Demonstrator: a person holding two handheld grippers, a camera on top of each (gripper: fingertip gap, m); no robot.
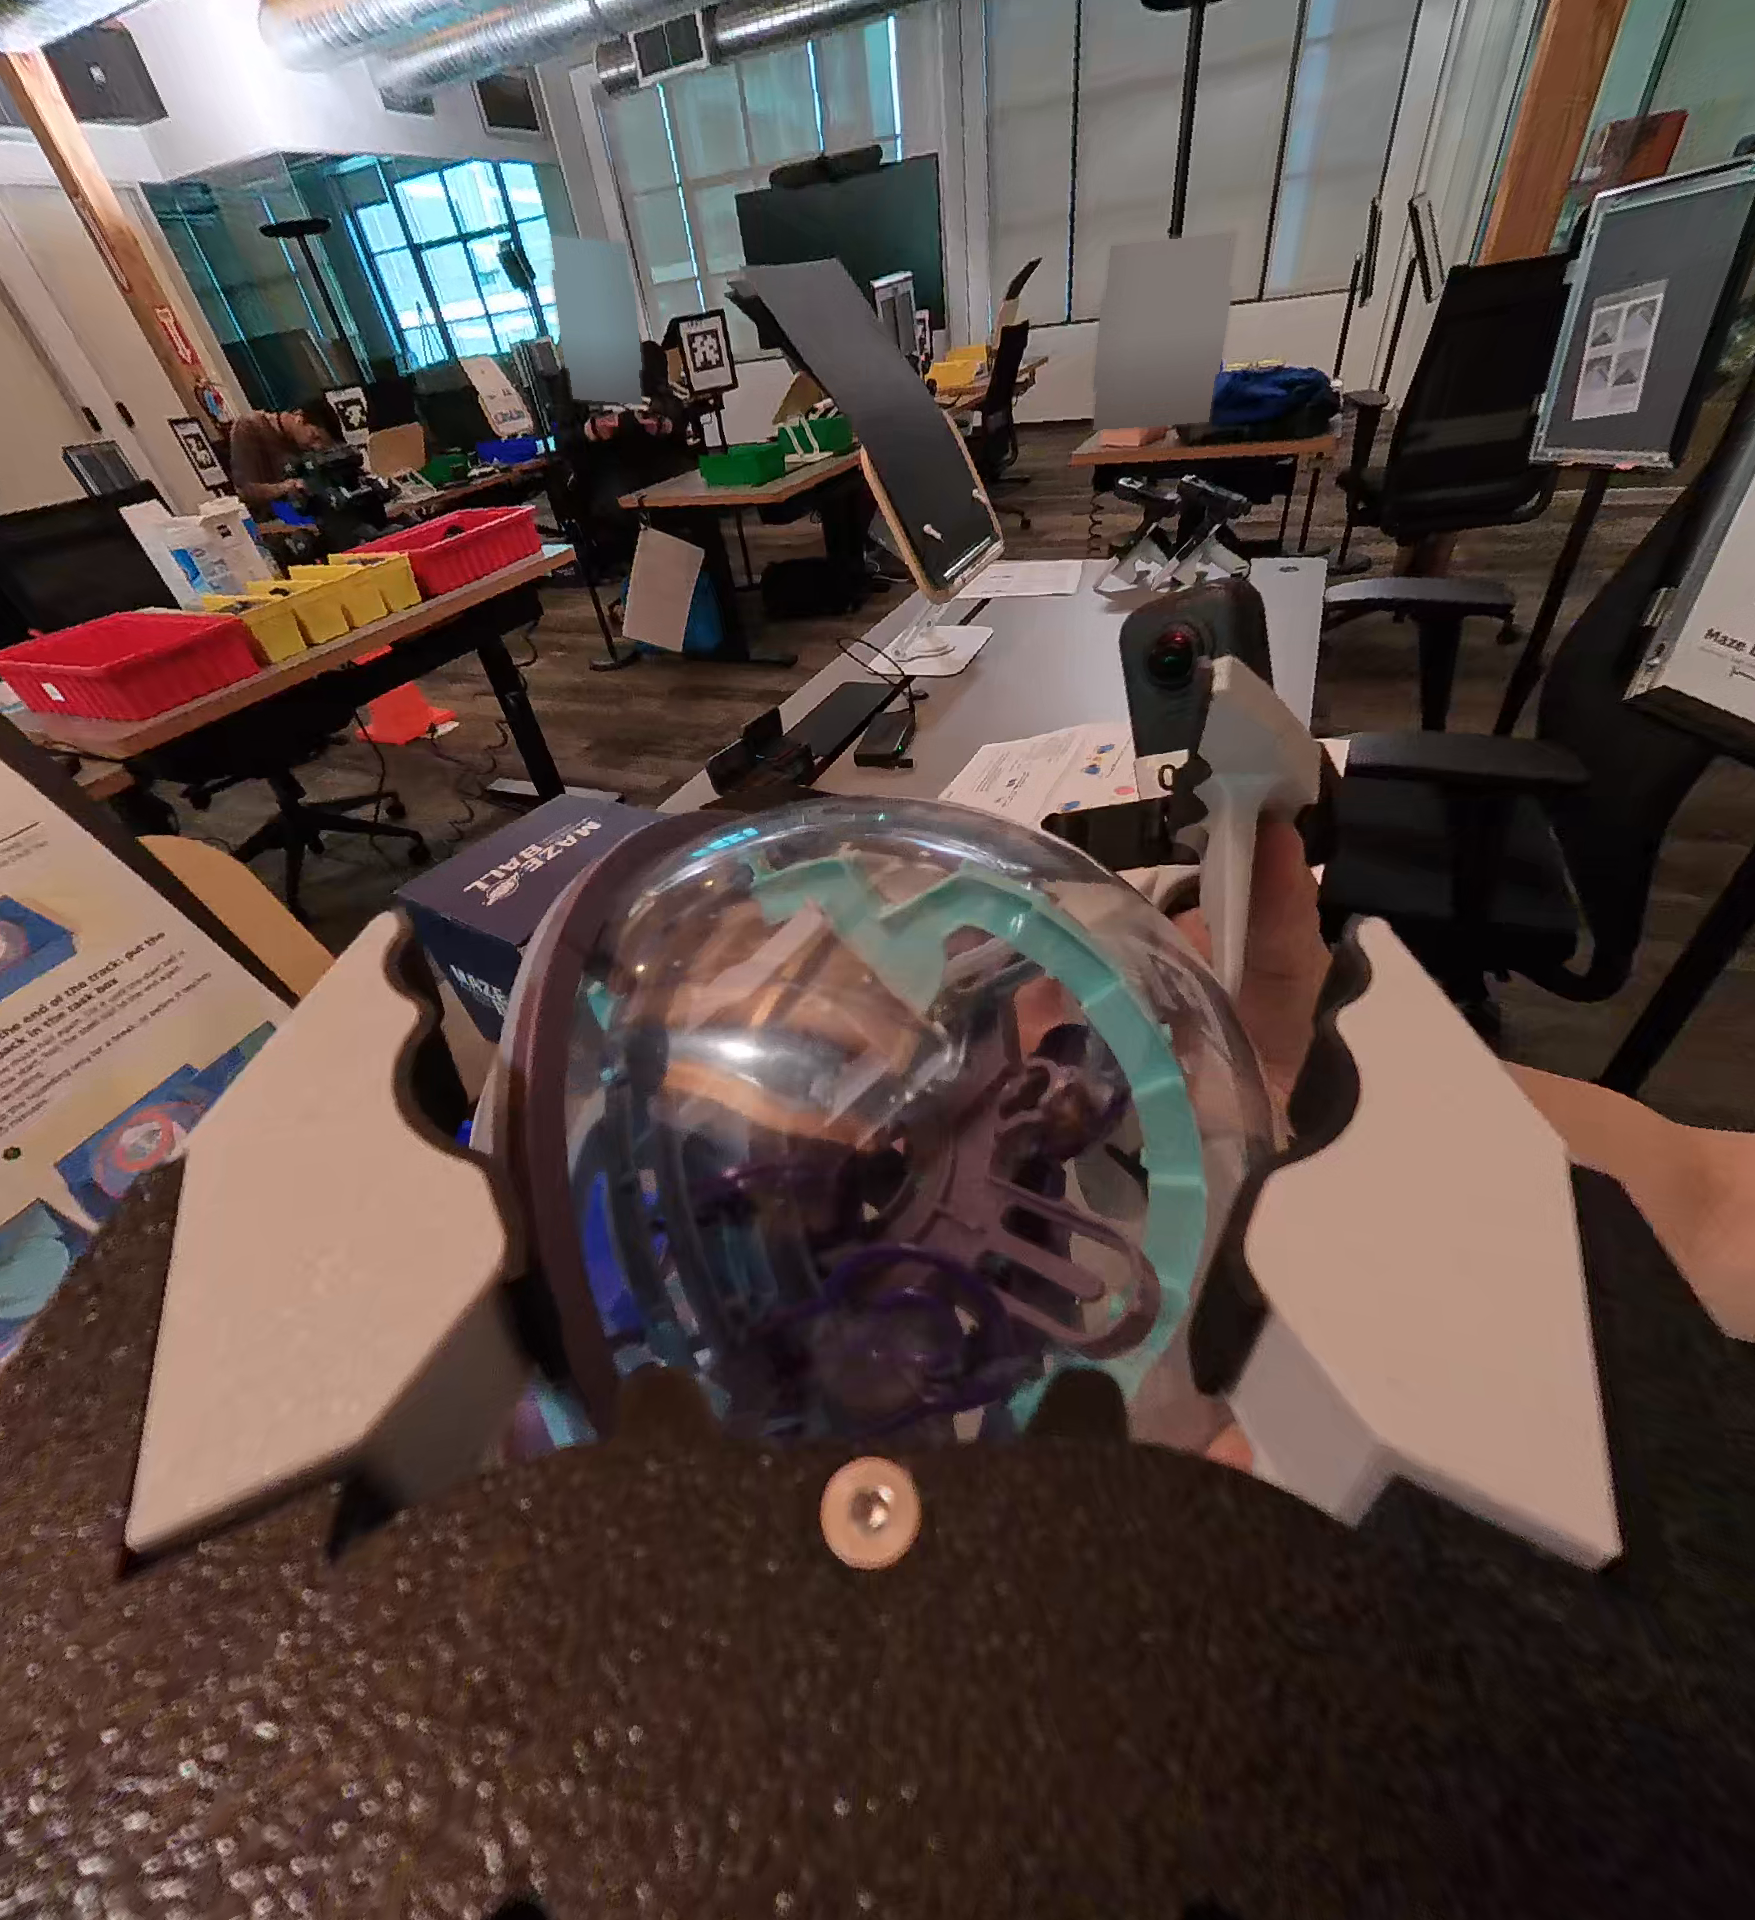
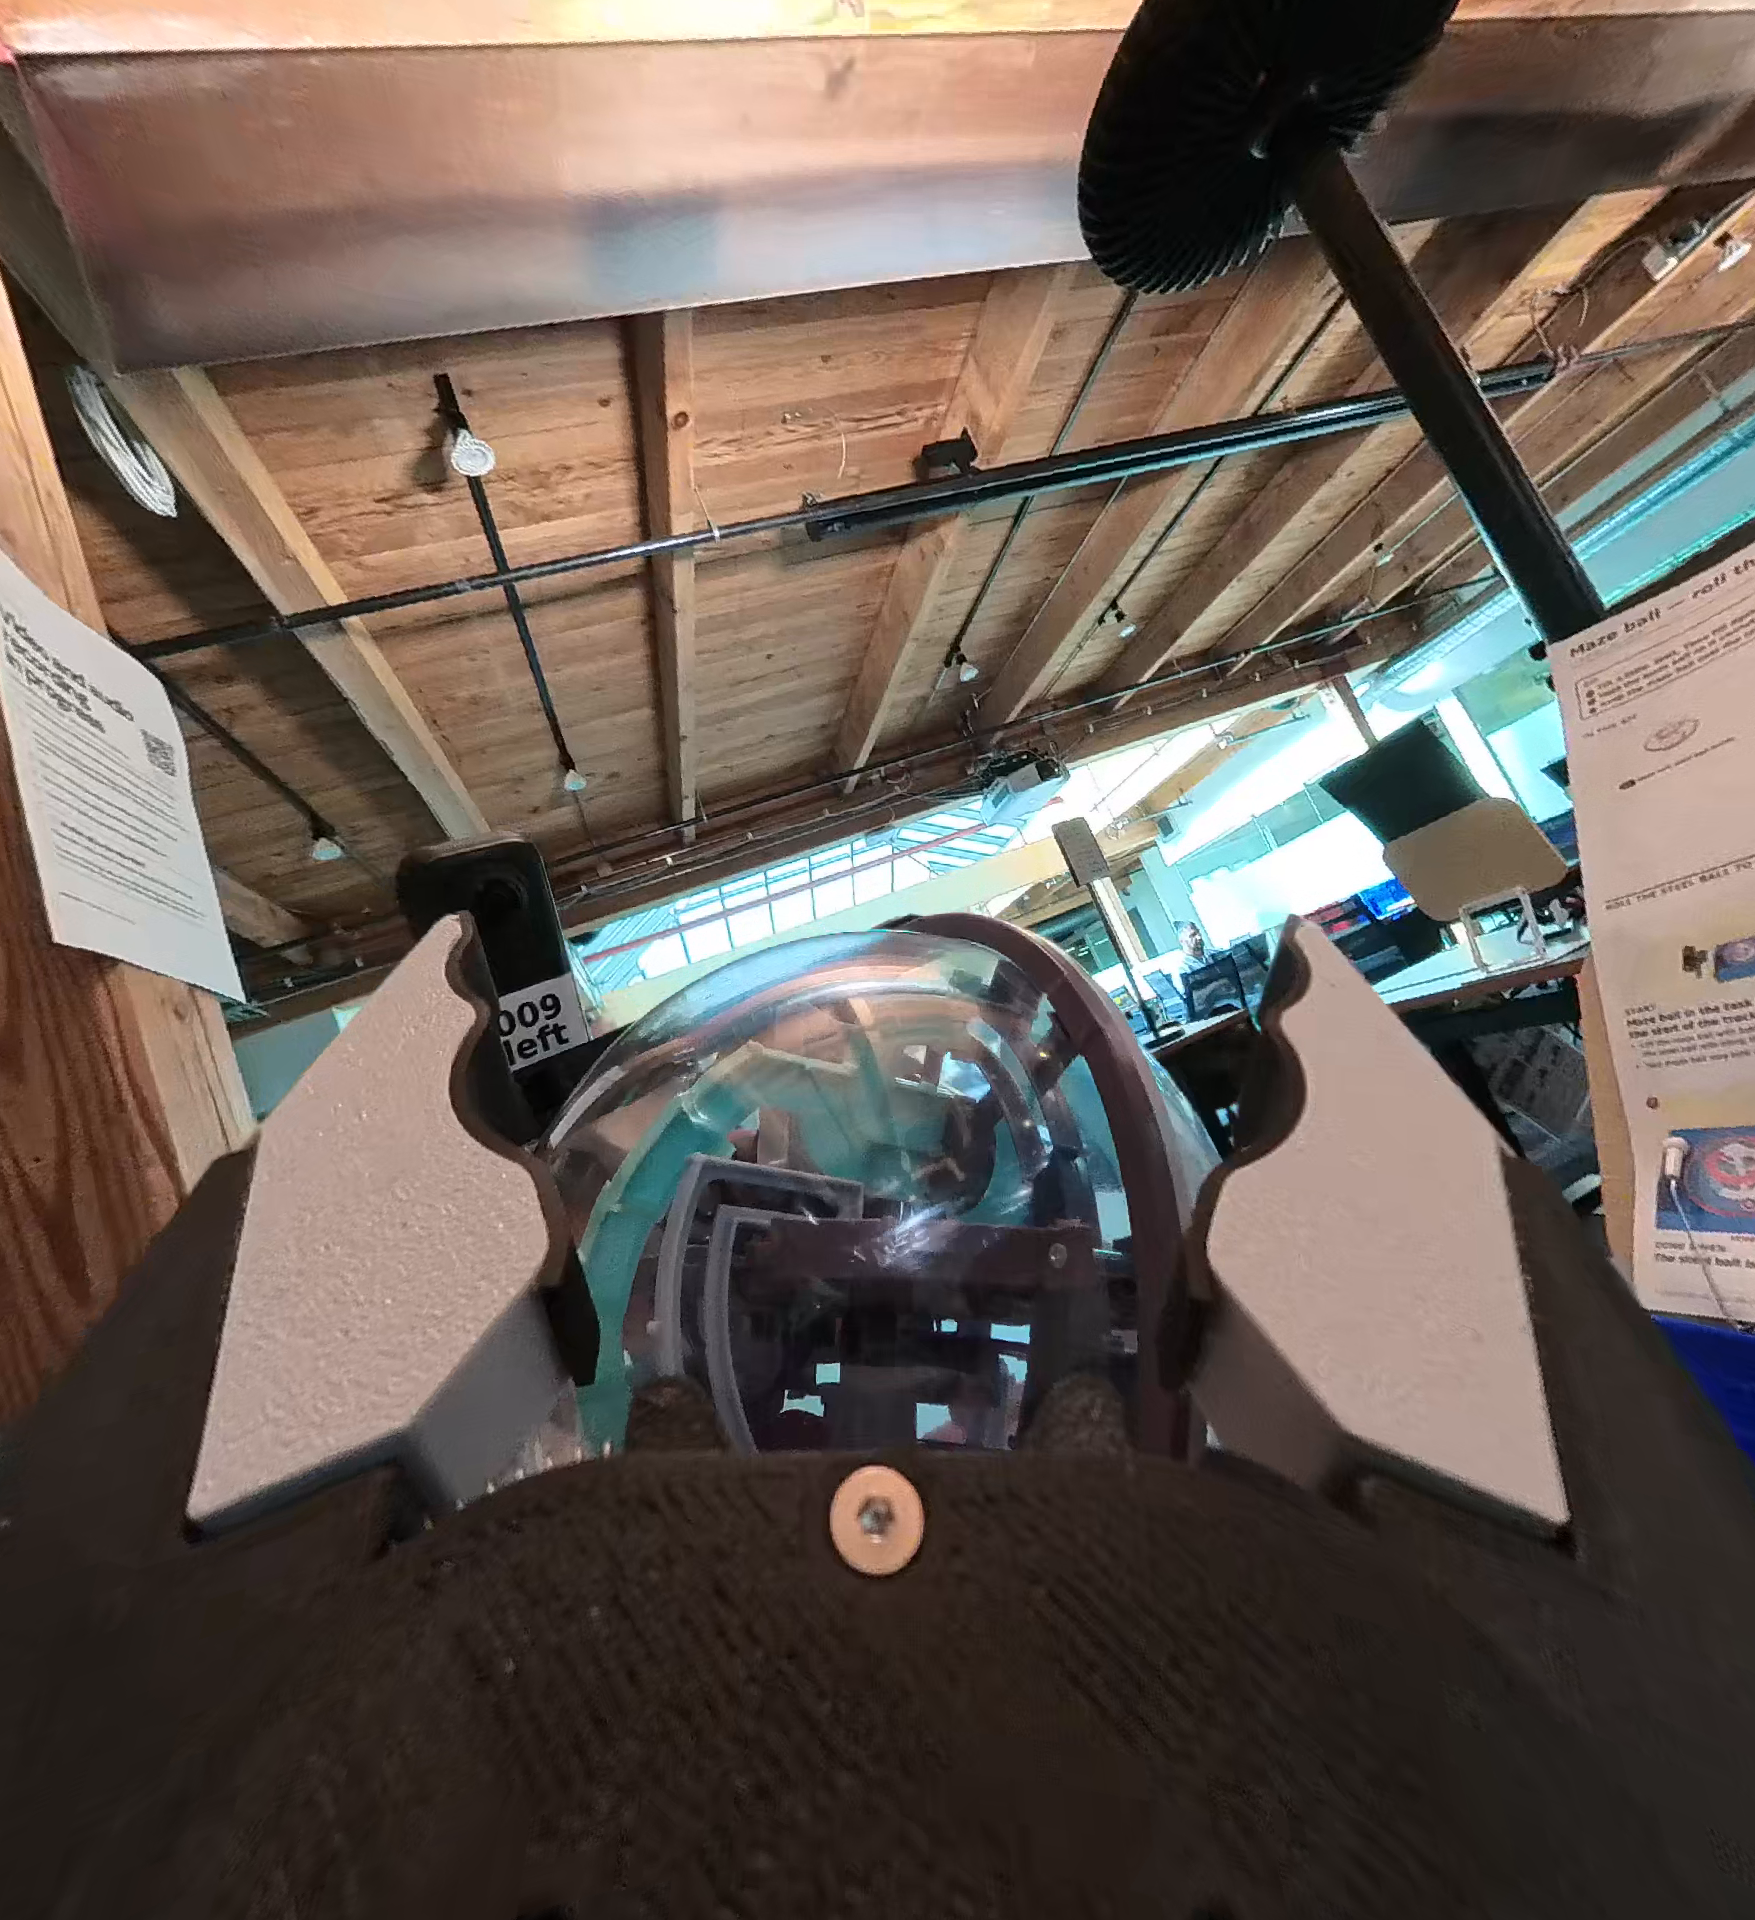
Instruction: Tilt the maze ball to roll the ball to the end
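maze ball (image 1: 852,1122) fills the gap between left tool (image 1: 878,1039) fingers, box (image 1: 509,904) just behind

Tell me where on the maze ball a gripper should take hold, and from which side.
Grip the maze ball across its widest part, one finger on each opposite flank of the clear shell, coming from the side. It is a smooth sphere without a handle, so only a wide straddle seats it. Both the left gripper and the right gripper hold it that way, from opposite sides.
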